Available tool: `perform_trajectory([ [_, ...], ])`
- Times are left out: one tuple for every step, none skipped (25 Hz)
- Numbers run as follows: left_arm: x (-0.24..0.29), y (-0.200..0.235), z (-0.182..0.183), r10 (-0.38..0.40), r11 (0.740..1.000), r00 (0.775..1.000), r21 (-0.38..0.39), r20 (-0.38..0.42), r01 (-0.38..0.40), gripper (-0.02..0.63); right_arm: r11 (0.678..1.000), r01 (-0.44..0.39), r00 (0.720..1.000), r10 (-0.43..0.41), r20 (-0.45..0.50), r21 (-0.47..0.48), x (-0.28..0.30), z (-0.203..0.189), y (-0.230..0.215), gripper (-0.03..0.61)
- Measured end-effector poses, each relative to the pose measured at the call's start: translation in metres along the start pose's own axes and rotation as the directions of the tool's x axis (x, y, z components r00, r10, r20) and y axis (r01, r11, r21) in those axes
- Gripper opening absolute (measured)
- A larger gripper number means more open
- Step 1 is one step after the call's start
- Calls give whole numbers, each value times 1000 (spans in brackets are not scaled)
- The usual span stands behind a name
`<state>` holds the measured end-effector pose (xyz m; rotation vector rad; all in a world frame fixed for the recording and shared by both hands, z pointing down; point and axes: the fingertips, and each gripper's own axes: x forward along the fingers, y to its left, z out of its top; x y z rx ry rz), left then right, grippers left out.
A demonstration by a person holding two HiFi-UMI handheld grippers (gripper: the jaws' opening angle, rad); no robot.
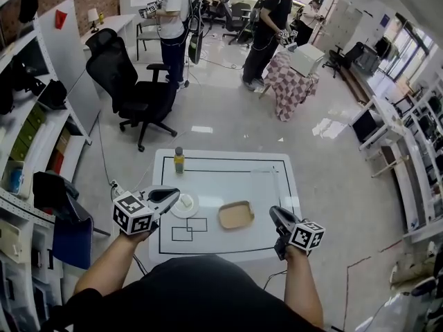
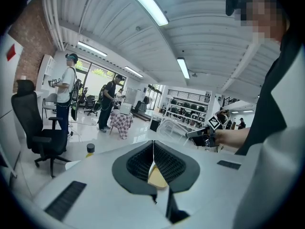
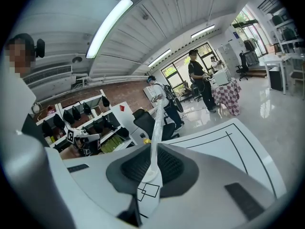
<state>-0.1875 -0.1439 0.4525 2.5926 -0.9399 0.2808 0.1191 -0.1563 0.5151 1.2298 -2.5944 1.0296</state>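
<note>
Tan tray [image 1: 236,215] lies on the white table [image 1: 228,168] between left gripper [image 1: 173,194] and right gripper [image 1: 274,213]. Both jaw pairs are closed and empty.

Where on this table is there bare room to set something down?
The table is barest in the middle, bordered by the bottle, the plate and the dish. The strip between dish and right gripper is narrow. Crowded: near left, where the left gripper hangs by the plate.

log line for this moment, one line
left gripper shut, beside white dish | right gripper shut, near tan tray | bottle upright at table far edge
</note>
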Motion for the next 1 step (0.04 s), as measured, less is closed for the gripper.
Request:
perform_trajectory([
  [0,1,-1,0,1000,1000,-1,-4,0,25,1000,3,1000,-3,0,1,-1,-1,0,54],
])
